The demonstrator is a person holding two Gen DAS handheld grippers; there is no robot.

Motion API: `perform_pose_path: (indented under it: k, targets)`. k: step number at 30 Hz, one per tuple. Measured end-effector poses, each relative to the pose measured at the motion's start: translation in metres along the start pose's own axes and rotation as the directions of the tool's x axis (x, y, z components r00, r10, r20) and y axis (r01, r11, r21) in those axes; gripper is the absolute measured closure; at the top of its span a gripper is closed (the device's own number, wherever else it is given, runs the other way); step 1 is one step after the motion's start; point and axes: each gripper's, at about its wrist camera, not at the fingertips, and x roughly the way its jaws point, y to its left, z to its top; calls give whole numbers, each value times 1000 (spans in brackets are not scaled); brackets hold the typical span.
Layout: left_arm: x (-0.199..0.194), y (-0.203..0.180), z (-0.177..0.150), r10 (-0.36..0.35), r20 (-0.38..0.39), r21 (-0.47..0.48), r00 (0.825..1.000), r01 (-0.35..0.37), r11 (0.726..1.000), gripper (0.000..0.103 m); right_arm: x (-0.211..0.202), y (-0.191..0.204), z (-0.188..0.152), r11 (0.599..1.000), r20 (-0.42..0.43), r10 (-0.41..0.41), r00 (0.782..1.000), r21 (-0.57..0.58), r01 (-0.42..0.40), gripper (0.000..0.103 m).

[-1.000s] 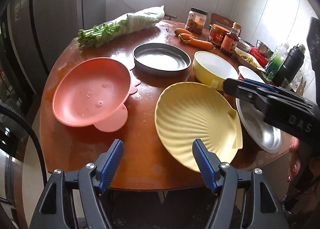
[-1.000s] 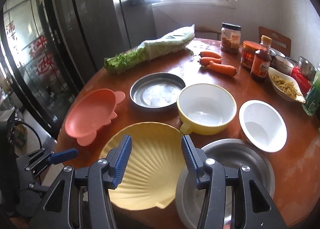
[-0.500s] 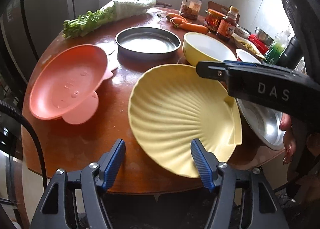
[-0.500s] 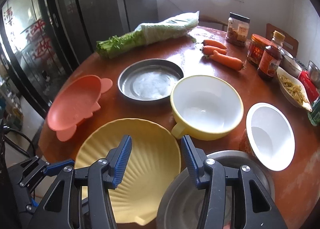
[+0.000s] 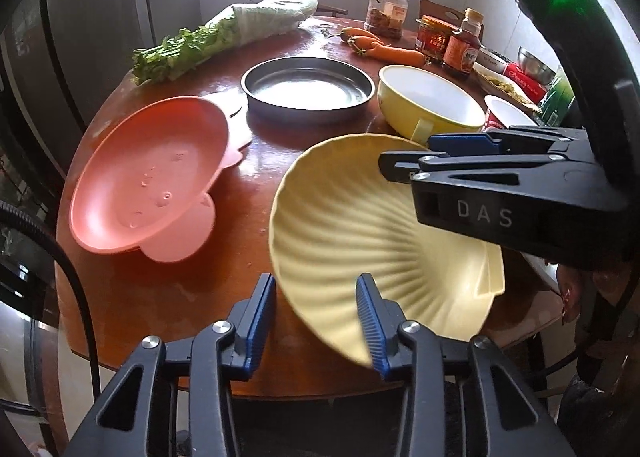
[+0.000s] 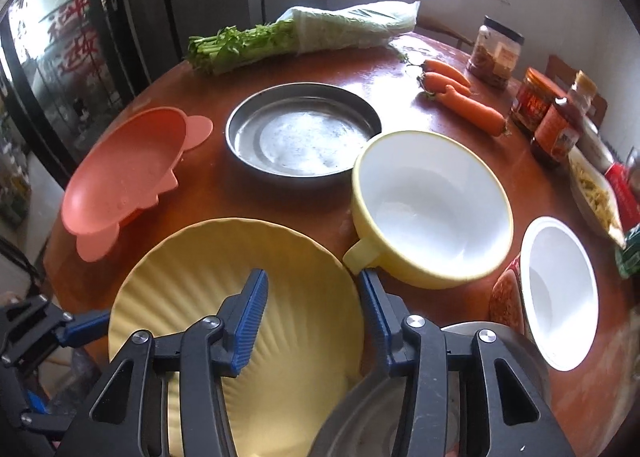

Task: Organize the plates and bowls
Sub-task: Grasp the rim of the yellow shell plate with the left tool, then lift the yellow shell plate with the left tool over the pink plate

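Since a second ago both grippers have dropped closer to the yellow shell plate (image 5: 372, 237), jaws closing. The left gripper (image 5: 316, 317) straddles its near rim, fingers apart, not yet pressing. The right gripper (image 6: 312, 317), also parted, hangs over the plate's far-right rim beside the steel bowl (image 6: 460, 389).

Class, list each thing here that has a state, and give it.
left tongs: open, just closing, shell plate rim between
right tongs: open, just closing above that plate, gripping nothing
shell plate: empty
pink dish: empty
steel pan: empty
yellow bowl: empty
white bowl: empty
jar: lid on
sauce bottle: capped
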Motion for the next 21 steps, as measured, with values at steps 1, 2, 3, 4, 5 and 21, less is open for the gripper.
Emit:
perform_pose_path:
  k: [1,2,3,4,5,21]
  targets:
    - [-1,3,-1,2,2,-6,1000,-2,1000,63,1,2,1,1000,0,19,1000,8,-19,55]
    - [-2,7,-1,6,3,-13,1000,-6,1000,64,1,6,3,1000,0,27,1000,6,-27,55]
    - [-3,10,-2,6,3,-20,1000,-6,1000,64,2,11,5,999,-1,32,999,-4,-32,55]
    - [-4,13,-3,3,2,-27,1000,-3,1000,64,3,17,7,999,-2,42,999,-17,-42,55]
    - [-5,17,-4,5,4,-35,1000,-5,999,64,5,22,8,999,-2,45,999,-25,-45,55]
    - [-10,41,-7,-67,25,-89,997,69,994,64,-51,16,-29,986,123,107,987,114,-121,54]
